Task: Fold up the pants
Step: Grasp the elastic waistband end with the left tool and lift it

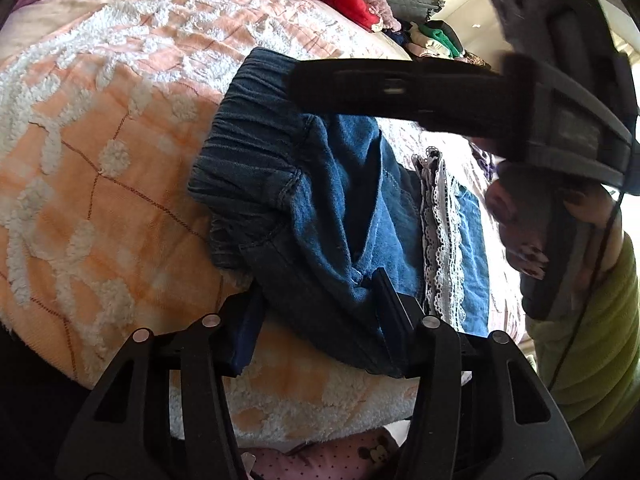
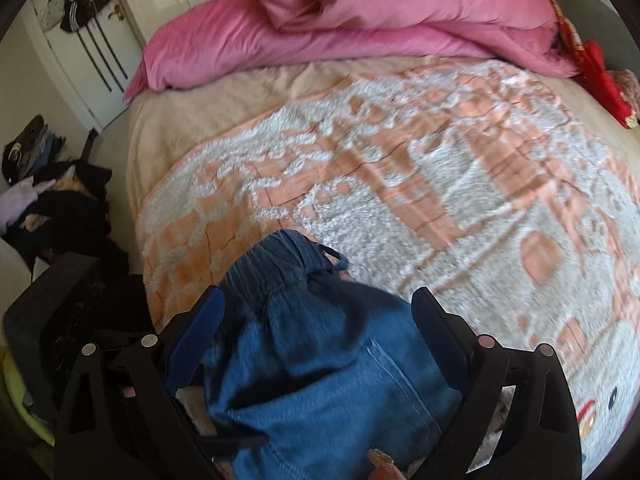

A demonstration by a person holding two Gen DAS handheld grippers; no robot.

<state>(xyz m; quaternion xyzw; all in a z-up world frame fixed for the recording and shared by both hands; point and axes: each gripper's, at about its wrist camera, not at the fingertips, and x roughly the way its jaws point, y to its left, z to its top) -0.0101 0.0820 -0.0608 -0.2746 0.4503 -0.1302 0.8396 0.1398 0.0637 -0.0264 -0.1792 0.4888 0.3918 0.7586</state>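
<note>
Orange and white fleece, thick and tufted, covered the wide bed as a blanket (image 2: 420,168), and a pink velvet quilt (image 2: 320,36) was heaped at its far end. On the near part of this blanket lay the blue denim pants (image 1: 320,208), bunched, with their gathered elastic waistband (image 1: 244,148) pointing away from the person. Just beside the pants was a small folded pile of blue cloth with white lace trim (image 1: 440,240). The left gripper (image 1: 320,316) stood low over the lower edge of the pants; its jaws were half apart, with a fold of denim between them, and I could not tell if the pads pressed on it. The right gripper (image 2: 316,320) hung above the pants with its jaws wide apart, holding nothing. A hand (image 1: 520,236) with a green sleeve (image 1: 600,340) carried it.
</note>
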